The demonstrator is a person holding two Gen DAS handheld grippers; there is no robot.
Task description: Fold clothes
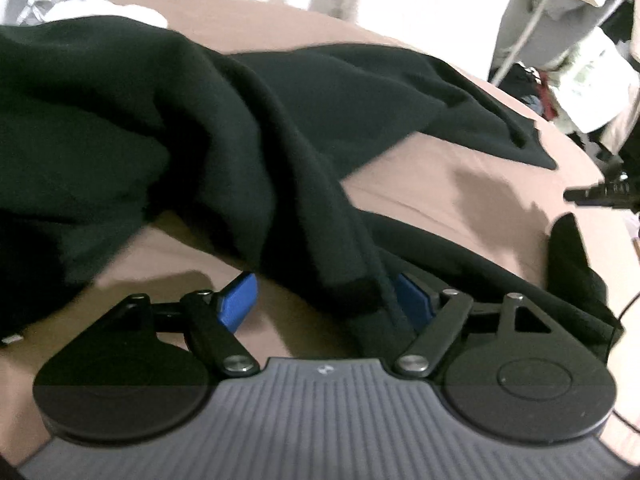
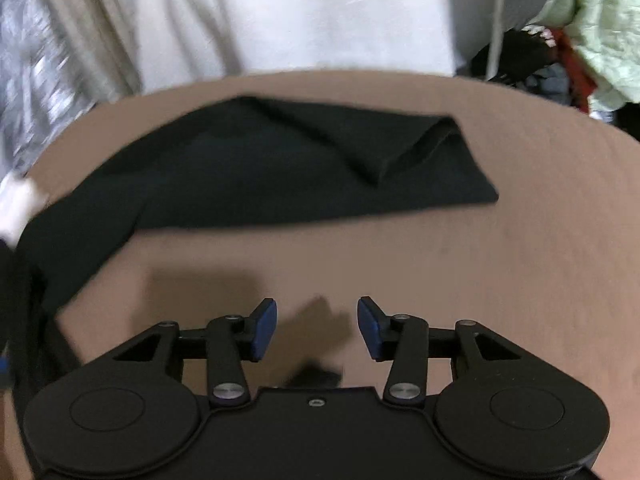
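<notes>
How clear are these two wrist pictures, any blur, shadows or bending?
Left wrist view: the black garment is soft with blur, and the brown surface bulges from the fisheye. Right wrist view: the background is streaked, and the right gripper casts a dark shadow on the surface.

The garment (image 2: 280, 168) lies on the bed (image 2: 500, 260), spread toward its far side with a folded flap on top at the right end. Behind the bed hangs a curtain (image 2: 300, 12); a clothes pile (image 2: 560, 68) sits past its right corner (partly hidden).

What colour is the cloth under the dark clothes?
Light brown, clearest in the right wrist view.
</notes>
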